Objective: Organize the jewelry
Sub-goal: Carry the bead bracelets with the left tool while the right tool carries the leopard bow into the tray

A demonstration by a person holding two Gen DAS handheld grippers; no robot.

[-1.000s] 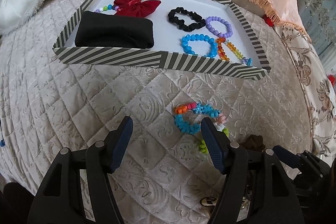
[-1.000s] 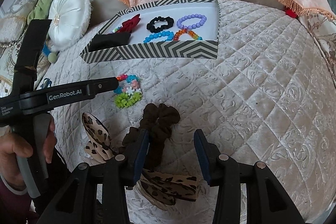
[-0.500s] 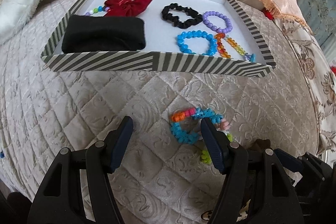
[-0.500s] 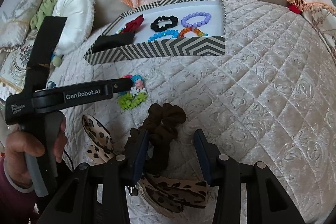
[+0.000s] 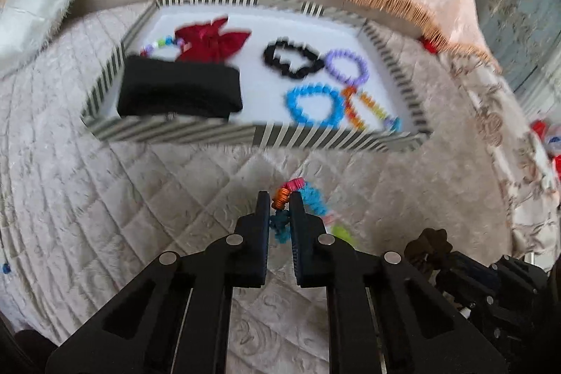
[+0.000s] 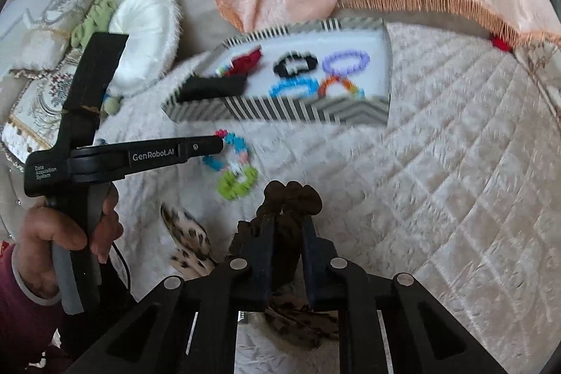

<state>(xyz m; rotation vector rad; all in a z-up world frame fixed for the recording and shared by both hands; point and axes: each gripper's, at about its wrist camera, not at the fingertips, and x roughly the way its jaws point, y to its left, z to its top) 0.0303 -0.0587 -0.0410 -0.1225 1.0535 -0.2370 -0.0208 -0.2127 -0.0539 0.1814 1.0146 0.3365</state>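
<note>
We see the coil bracelet [image 5: 298,195] on the quilt [image 5: 140,198], at six o'clock from the striped box [image 5: 266,137], pinched by the left gripper [image 5: 280,198]. The right gripper [image 6: 287,219], jaws closing, clamps the brown scrunchie [image 6: 292,195]. Motion blur smears the box contents.

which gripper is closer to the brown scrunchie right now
Right. The right gripper has its jaws closing on the brown scrunchie; the left gripper is off beside it, at the colourful bracelet.

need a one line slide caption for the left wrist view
Left gripper shut on a multicoloured coil bracelet lying on the quilted bedspread, just short of the striped tray holding sorted bracelets.
</note>
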